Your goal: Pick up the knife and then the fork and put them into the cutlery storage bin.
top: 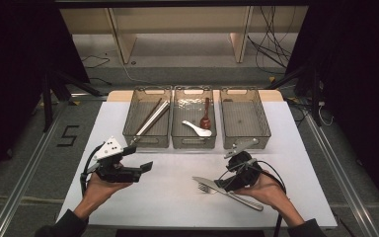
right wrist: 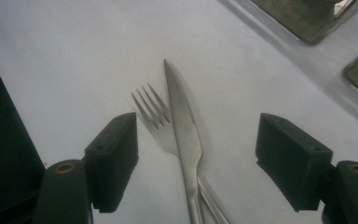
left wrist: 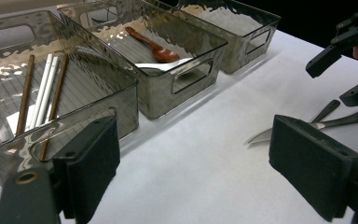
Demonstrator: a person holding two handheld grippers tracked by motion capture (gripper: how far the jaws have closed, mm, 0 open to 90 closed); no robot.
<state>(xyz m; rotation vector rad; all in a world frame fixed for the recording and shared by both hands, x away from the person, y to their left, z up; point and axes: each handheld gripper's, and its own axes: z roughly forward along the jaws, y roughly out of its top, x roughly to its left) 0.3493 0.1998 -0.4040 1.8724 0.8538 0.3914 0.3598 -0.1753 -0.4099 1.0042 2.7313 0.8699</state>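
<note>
A steel knife (right wrist: 182, 126) lies across a steel fork (right wrist: 153, 114) on the white table, at the front right in the high view, where the knife (top: 244, 200) and fork (top: 205, 187) sit by my right hand. My right gripper (right wrist: 198, 140) hangs over them, open, one jaw on each side of the pair and neither pad touching. My left gripper (top: 139, 159) is held at the front left, open with nothing between its jaws (left wrist: 200, 163). From the left gripper view the right gripper (left wrist: 349, 70) shows above the knife (left wrist: 265, 135).
Three clear bins stand in a row at the back. The left bin (top: 128, 129) holds chopsticks (top: 150, 118). In the middle bin (top: 193, 143) lie a brown spoon (top: 206, 116) and a white spoon (top: 197, 129). The right bin (top: 264, 123) holds nothing.
</note>
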